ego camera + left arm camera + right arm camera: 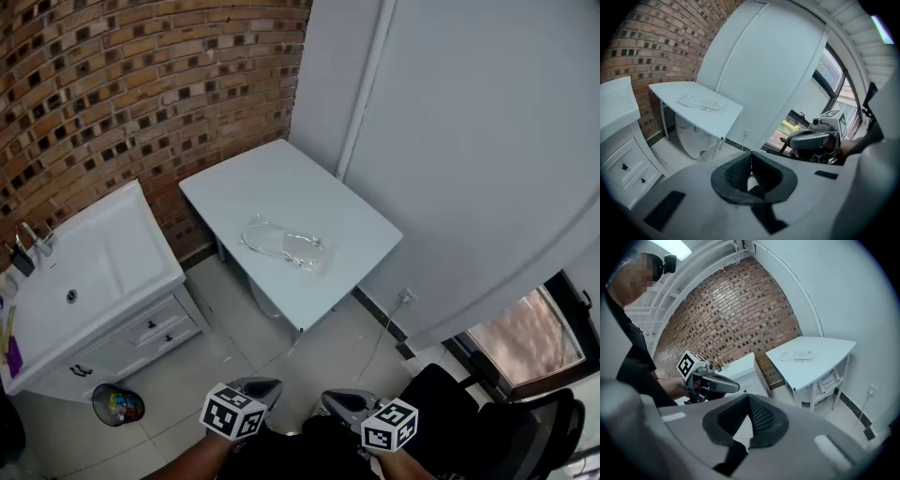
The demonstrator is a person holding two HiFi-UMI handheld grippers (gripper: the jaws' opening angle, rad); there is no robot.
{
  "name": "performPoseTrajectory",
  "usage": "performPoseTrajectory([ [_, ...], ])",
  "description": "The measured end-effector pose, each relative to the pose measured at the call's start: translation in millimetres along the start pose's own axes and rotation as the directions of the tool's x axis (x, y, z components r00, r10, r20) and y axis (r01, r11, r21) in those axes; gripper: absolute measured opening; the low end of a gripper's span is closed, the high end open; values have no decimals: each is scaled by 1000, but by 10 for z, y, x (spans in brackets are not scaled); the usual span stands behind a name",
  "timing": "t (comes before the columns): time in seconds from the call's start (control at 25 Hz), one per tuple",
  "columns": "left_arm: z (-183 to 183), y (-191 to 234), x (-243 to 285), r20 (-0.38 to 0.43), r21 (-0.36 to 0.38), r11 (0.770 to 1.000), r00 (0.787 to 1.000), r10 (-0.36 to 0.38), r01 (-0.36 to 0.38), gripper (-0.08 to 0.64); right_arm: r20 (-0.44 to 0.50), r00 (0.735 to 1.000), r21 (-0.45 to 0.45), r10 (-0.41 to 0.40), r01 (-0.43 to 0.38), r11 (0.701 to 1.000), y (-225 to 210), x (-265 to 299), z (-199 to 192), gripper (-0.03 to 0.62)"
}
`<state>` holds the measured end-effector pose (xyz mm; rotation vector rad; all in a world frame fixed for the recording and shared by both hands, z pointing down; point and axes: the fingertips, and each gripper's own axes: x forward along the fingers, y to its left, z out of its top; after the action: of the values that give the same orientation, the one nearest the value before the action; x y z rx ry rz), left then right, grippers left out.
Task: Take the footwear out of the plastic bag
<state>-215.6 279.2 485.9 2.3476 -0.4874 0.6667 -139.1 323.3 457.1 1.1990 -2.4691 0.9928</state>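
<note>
A clear plastic bag (286, 246) with pale footwear inside lies flat near the middle of a small white table (272, 183). The bag also shows in the left gripper view (700, 102) and in the right gripper view (798, 355), far off each time. My left gripper (262, 386) and right gripper (339, 401) hang low by my body, well short of the table. Both are shut with nothing between the jaws. The left gripper's jaws (751, 161) meet at their tips. The right gripper's jaws (749, 404) do too.
A white sink cabinet (84, 272) stands against the brick wall, left of the table. A small waste bin (118, 405) sits on the tiled floor by it. A white bucket-like thing (691, 136) stands under the table. A black chair (506, 422) and a low window (525, 342) are at right.
</note>
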Motion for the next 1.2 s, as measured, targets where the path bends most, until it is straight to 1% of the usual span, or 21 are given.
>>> performPoseTrajectory([
  [0.2, 98, 3, 127, 8, 4, 1000, 1000, 15, -15, 8, 3, 1000, -16, 13, -13, 1000, -139, -29, 66, 2],
  [0.44, 255, -86, 326, 17, -27, 998, 998, 58, -57, 8, -3, 999, -36, 47, -47, 998, -434, -162, 235, 2],
  [0.6, 412, -242, 540, 5, -3, 998, 998, 70, -70, 8, 11, 998, -55, 70, -69, 996, -695, -277, 440, 2],
  [0.76, 610, -327, 799, 21, -7, 994, 994, 108, -107, 8, 2, 996, -64, 90, -90, 994, -1027, -397, 529, 2],
  [0.92, 800, -418, 980, 48, 23, 987, 986, 158, -159, 8, -14, 992, -93, 124, -124, 988, -1248, -508, 602, 2],
  [1.0, 893, -430, 1056, 57, 21, 983, 982, 179, -181, 8, -16, 992, -107, 129, -130, 986, -1374, -531, 679, 2],
  [1.12, 969, -490, 1104, 57, -13, 982, 980, 191, -191, 8, -11, 991, -78, 130, -131, 988, -1536, -570, 769, 2],
  [1.2, 962, -511, 1112, 46, -15, 981, 980, 196, -195, 8, -7, 991, -58, 131, -131, 990, -1607, -574, 782, 2],
])
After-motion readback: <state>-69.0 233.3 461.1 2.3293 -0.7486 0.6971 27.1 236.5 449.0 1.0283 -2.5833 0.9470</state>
